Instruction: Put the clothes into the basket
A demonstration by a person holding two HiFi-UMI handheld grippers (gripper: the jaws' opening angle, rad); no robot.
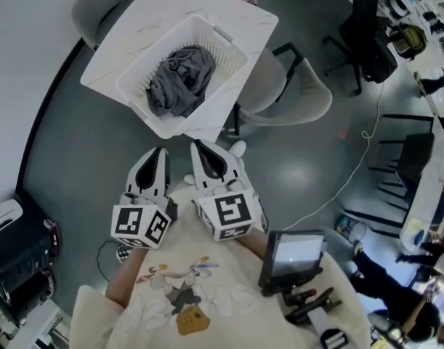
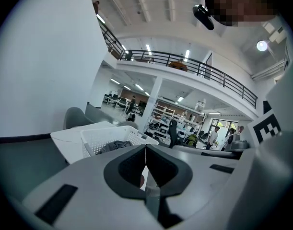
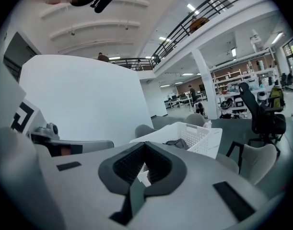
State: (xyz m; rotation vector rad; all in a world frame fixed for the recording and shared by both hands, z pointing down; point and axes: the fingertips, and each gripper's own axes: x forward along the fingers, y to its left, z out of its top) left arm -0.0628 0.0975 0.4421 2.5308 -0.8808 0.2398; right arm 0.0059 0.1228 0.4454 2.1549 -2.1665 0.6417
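Crumpled grey clothes (image 1: 180,78) inside white basket (image 1: 232,48)

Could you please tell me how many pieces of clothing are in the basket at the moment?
1: a grey garment lies bunched up inside the white basket on the table. Others may be hidden beneath or folded into it.

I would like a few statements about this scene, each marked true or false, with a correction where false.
The grey garment lies inside the white basket. True.
The left gripper holds a garment. False: its jaws are shut on nothing.
The right gripper has shut jaws. True.
The basket stands on the floor. False: it stands on the white table.
Both grippers reach into the basket. False: they are short of the table.
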